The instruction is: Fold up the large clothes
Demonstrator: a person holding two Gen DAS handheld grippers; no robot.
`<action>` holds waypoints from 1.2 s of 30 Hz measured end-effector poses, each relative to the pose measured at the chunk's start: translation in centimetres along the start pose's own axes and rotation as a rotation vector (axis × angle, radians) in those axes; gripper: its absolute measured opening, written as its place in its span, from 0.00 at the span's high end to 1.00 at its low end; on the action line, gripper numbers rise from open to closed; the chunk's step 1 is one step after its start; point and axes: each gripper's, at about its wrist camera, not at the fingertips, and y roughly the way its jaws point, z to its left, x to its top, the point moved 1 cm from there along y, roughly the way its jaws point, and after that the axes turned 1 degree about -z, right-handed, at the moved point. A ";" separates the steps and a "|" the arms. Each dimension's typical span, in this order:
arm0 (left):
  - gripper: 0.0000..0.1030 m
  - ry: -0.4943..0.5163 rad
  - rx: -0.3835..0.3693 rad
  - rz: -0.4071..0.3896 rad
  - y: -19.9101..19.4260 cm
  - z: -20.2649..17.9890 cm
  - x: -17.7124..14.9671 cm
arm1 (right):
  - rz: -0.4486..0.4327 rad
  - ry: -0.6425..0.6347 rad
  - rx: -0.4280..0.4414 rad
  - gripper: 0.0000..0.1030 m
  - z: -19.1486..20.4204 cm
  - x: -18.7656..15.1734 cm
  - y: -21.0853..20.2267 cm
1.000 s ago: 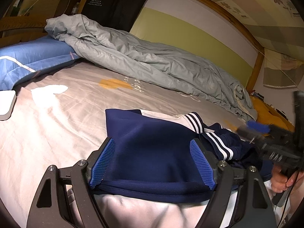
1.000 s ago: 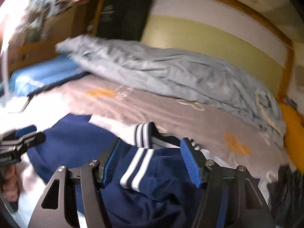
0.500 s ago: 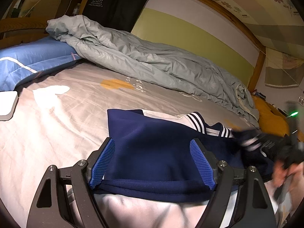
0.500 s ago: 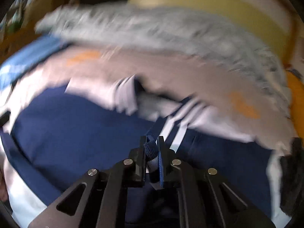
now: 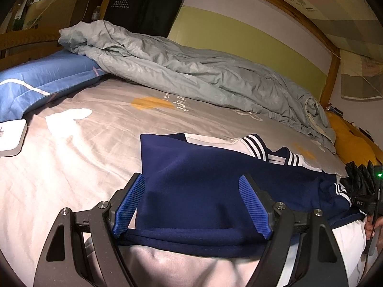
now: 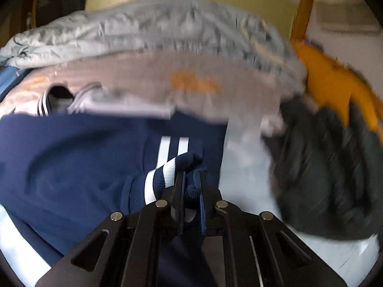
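Note:
A navy jacket with white stripes lies spread on the grey bedsheet. My left gripper is open wide over its near hem, and the cloth lies flat between the blue pads. My right gripper is shut on the striped cuff of the jacket's sleeve, low over the jacket. From the left wrist view the right gripper shows at the far right edge with a hand below it. The right wrist view is blurred.
A crumpled grey duvet runs along the far side of the bed. A blue pillow and a white box lie at the left. A black puffy garment and an orange cushion sit at the right, by the wooden bed frame.
My right gripper closed on the striped cuff and carried it right and down, drawing the sleeve out across the jacket. The left gripper kept still.

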 end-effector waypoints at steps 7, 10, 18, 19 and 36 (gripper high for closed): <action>0.23 0.173 -0.126 -0.100 -3.3 -2.5 -0.3 | -0.125 0.065 0.049 0.77 -0.4 -1.7 -6.6; 0.22 0.284 -0.050 -0.174 -6.1 -4.6 -1.1 | -0.216 0.047 0.102 0.61 -0.2 -3.4 -10.5; 0.00 0.311 -0.036 -0.221 -11.7 -5.4 -1.8 | -0.320 0.036 0.162 0.36 -0.2 -7.4 -15.4; 0.00 0.342 -0.015 -0.222 -11.7 -5.6 -1.9 | -0.323 0.038 0.155 0.33 -0.2 -7.6 -15.6; 0.11 0.330 0.285 0.309 7.2 -2.3 2.2 | 0.060 0.013 0.315 0.85 0.9 1.8 -0.3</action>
